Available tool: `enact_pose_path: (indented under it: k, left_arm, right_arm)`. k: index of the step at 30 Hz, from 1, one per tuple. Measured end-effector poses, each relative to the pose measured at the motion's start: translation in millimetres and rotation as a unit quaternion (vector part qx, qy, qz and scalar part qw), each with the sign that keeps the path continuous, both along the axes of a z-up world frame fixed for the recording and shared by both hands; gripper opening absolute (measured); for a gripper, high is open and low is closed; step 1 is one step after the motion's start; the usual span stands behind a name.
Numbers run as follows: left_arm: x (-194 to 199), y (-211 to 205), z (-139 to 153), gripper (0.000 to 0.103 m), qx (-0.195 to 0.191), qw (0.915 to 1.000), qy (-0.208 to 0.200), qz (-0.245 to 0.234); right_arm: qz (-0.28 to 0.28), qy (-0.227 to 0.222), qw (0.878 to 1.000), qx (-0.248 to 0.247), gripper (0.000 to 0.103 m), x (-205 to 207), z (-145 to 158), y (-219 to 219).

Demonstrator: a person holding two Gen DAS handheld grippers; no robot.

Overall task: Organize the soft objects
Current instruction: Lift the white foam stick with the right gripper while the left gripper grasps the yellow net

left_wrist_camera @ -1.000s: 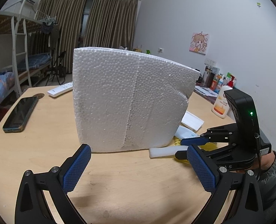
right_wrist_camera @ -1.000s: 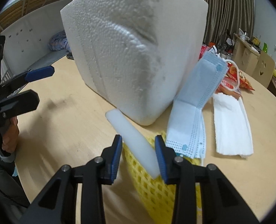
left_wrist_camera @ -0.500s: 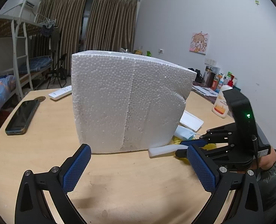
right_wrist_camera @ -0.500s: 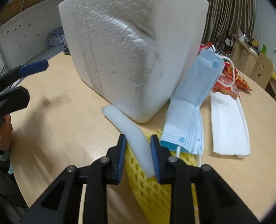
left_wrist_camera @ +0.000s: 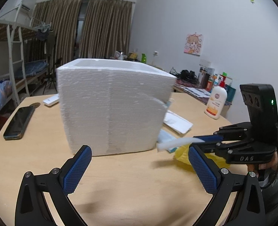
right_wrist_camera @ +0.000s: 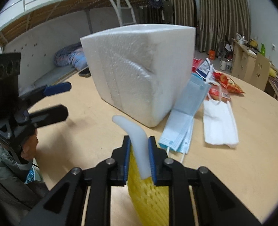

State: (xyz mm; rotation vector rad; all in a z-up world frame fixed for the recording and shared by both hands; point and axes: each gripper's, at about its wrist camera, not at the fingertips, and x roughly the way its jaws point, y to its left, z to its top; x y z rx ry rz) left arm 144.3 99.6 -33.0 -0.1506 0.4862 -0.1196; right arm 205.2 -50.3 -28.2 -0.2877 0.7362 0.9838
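A big white styrofoam box [left_wrist_camera: 112,109] [right_wrist_camera: 139,79] stands open-topped on the round wooden table [left_wrist_camera: 120,184]. My right gripper [right_wrist_camera: 139,156] [left_wrist_camera: 199,141] is shut on a white foam strip [right_wrist_camera: 137,137] [left_wrist_camera: 174,144] together with a yellow foam net [right_wrist_camera: 148,197] [left_wrist_camera: 184,154], lifted off the table right of the box. My left gripper [left_wrist_camera: 137,169] is open and empty, in front of the box. A stack of blue face masks [right_wrist_camera: 186,116] leans against the box, with a white mask [right_wrist_camera: 219,122] beside it.
A phone [left_wrist_camera: 19,122] and a white remote [left_wrist_camera: 51,100] lie at the left of the table. A lotion bottle [left_wrist_camera: 216,101] stands at the right edge. Snack packets [right_wrist_camera: 225,82] lie behind the masks. A bunk bed stands beyond the table.
My right gripper closed on the foam strip and yellow net and lifted them off the table. Both cameras rose, so the box top shows. The left gripper stayed open.
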Motion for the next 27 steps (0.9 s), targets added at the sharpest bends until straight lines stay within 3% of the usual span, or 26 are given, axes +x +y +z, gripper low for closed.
enact_pose_path:
  k: [9, 14, 20, 27]
  left_arm:
    - [5, -57, -8, 0.102, 0.02, 0.995, 0.012, -0.097]
    - [10, -79, -13, 0.102, 0.019, 0.9889, 0.011, -0.147]
    - [27, -91, -22, 0.102, 0.002, 0.9846, 0.033, -0.172]
    - [31, -101, -21, 0.102, -0.007, 0.9816, 0.018, -0.19]
  right_arm:
    - [-0.029, 0.044, 0.996, 0.073, 0.022, -2, 8, -34]
    - [-0.03, 0.056, 0.994, 0.088, 0.022, -5, 9, -43]
    - [-0.025, 0.063, 0.992, 0.105, 0.022, -8, 13, -52]
    - [-0.023, 0.072, 0.99, 0.119, 0.022, -6, 12, -59]
